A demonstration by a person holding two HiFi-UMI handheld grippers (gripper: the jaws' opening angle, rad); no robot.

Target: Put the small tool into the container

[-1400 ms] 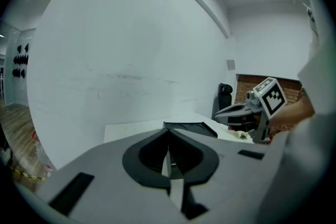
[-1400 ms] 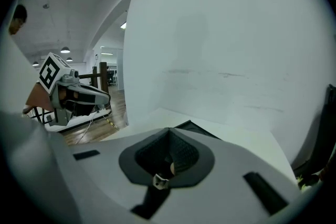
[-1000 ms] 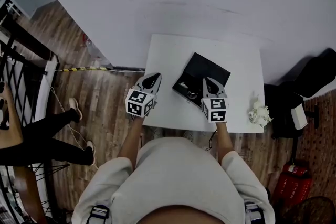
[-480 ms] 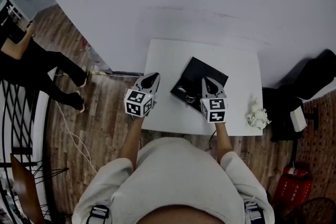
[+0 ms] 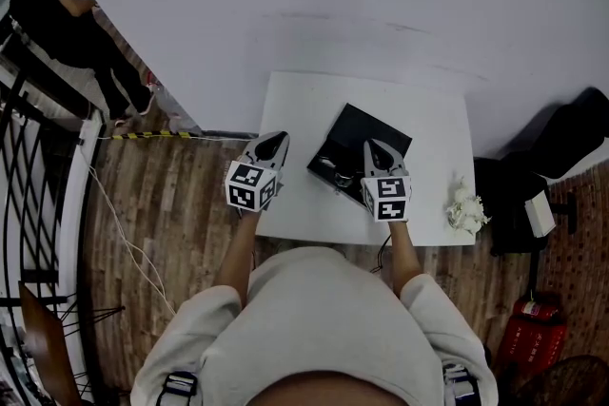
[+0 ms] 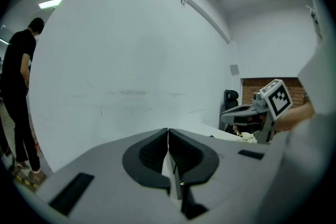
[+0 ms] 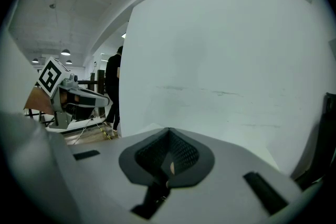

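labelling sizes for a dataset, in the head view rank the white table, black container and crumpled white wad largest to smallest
1. white table
2. black container
3. crumpled white wad
All three look to be at about table height, so nearness should not skew the order.

The worktop (image 5: 304, 109) is white and the container (image 5: 376, 128) on it black. The left gripper (image 5: 276, 141) and right gripper (image 5: 375, 147) are grey, their jaws lined with black ribbed pads, and each carries a cube of black-and-white square markers. The crumpled wad (image 5: 468, 209) at four o'clock is white. The floor (image 5: 181, 195) is brown wood plank.
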